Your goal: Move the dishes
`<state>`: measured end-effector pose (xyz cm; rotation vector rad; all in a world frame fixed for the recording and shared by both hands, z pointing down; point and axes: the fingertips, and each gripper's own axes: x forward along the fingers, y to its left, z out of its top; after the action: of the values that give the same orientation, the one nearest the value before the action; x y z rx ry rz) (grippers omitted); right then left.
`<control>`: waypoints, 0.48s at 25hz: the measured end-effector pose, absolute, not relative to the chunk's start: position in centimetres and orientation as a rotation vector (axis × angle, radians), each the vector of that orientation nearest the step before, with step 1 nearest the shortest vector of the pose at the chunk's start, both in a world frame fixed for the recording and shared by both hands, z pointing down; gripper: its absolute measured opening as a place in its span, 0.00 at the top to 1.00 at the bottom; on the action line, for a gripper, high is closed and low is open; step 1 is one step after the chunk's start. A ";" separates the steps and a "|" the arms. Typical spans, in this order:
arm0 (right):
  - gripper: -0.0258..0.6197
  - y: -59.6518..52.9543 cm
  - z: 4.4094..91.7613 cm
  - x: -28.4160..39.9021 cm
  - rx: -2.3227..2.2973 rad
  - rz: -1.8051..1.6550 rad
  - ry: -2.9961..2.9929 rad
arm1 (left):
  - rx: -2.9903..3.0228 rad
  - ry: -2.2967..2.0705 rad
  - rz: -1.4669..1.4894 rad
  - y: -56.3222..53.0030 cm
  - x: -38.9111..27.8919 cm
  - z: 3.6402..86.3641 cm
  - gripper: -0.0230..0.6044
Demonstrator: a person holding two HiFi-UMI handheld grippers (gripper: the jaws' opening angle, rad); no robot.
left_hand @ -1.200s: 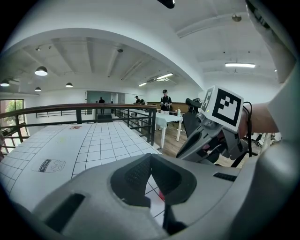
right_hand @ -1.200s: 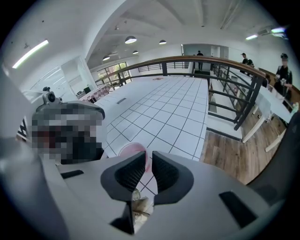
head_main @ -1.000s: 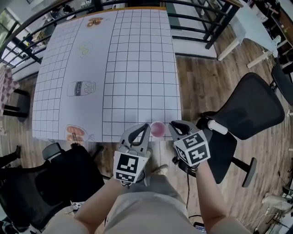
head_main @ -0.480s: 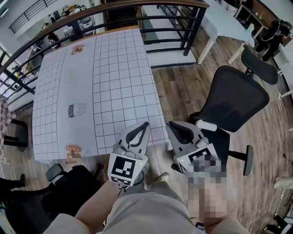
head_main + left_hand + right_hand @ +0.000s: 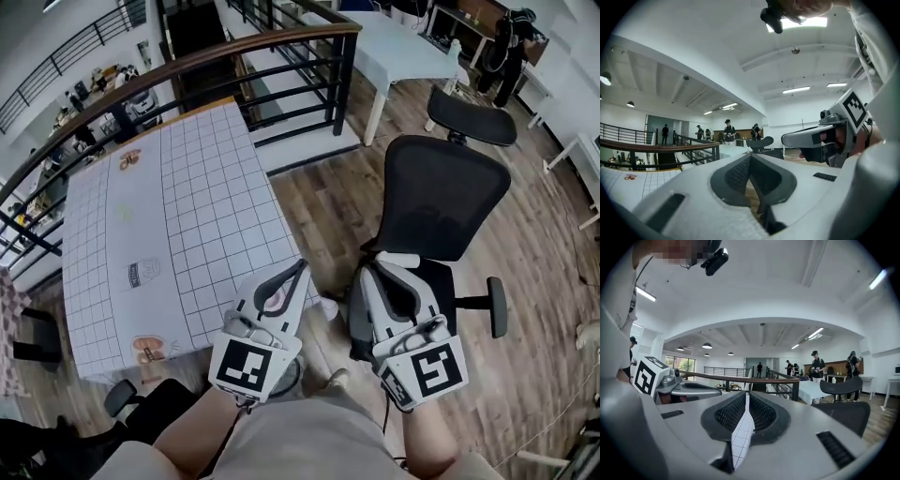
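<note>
Across the far left, the gridded counter point(image 5: 187, 206) is carrying only its printed drawings, with no dishes on the part that is showing. Right of it, the black office chair point(image 5: 436, 197) is standing on the wood floor point(image 5: 319, 197). Close to your body, by the counter's near edge, you are holding both tools. The left tongs point(image 5: 301, 265) are meeting tip to tip on nothing, and the right tongs point(image 5: 366, 271) are doing likewise. With no dishes appearing in any view, I am judging the moving either finished or not under way.
</note>
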<state>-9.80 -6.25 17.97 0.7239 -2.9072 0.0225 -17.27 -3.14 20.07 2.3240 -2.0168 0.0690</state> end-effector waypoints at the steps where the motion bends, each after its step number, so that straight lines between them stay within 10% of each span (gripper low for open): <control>1: 0.91 -5.6 18.0 -9.1 0.759 0.004 -2.917 | 2.339 -2.008 0.062 -2.7 -16.8 20.0 0.94; 12: 0.91 -3.6 16.8 -0.1 1.038 -0.011 -2.838 | 2.579 -1.868 0.106 -3.4 -8.6 17.1 0.94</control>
<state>-0.08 -3.63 16.76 1.0384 -2.8379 -0.0115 -8.56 -3.37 17.13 2.5791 -1.8679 0.1057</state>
